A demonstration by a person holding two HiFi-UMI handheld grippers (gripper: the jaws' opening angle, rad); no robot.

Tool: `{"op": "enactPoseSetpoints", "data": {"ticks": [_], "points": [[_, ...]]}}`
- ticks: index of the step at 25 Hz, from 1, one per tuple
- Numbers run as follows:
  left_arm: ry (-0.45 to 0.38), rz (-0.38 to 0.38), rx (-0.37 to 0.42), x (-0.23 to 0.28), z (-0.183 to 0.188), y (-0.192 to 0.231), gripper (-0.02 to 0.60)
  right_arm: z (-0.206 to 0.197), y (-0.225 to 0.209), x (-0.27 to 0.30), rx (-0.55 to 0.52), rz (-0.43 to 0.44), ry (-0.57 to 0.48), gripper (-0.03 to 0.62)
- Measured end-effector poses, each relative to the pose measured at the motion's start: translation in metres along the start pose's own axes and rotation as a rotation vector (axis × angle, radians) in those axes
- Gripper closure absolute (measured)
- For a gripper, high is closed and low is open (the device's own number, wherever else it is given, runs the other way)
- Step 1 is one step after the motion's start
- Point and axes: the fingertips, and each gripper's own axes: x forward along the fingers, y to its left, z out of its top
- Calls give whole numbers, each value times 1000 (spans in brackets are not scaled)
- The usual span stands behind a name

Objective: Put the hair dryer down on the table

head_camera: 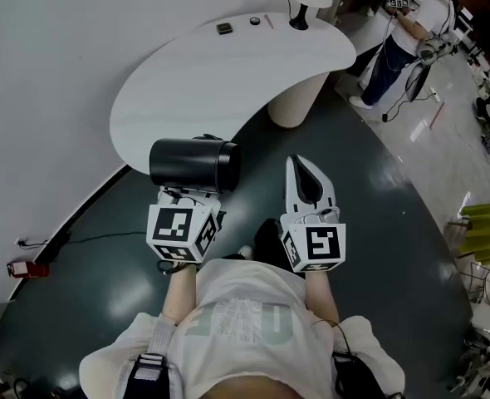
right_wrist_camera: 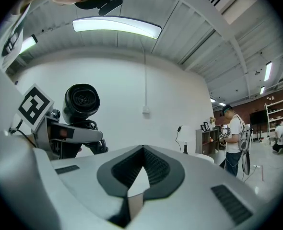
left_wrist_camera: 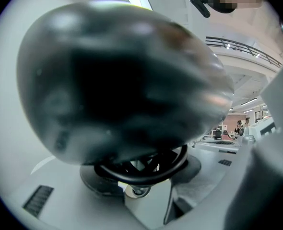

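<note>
The left gripper has its jaws set fairly wide on the dryer, gripping it apparently by the part under the black barrel, though its own view is mostly a dark blur. The dryer lies level in the air over the floor, just short of the table's near edge and not touching it. The right gripper hangs beside it with its jaws closed together on nothing.

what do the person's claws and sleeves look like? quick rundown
White shells with black pads on the left claw and right claw. Each carries a cube with black-and-white square markers. White short-sleeved T-shirt.
</note>
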Motion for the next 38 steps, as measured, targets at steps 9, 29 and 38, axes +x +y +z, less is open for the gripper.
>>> {"op": "enactPoseSetpoints", "data": {"ticks": [9, 29, 38], "points": [[-11, 16, -1, 54, -5, 15, 339, 6, -26, 64, -56, 20, -52, 589], [-89, 254, -16, 352, 63, 63, 339, 44, -225, 338, -104, 243, -99, 589], [-5, 341, -4, 422, 60, 80, 339, 39, -258, 414, -93, 330, -85, 589]]}}
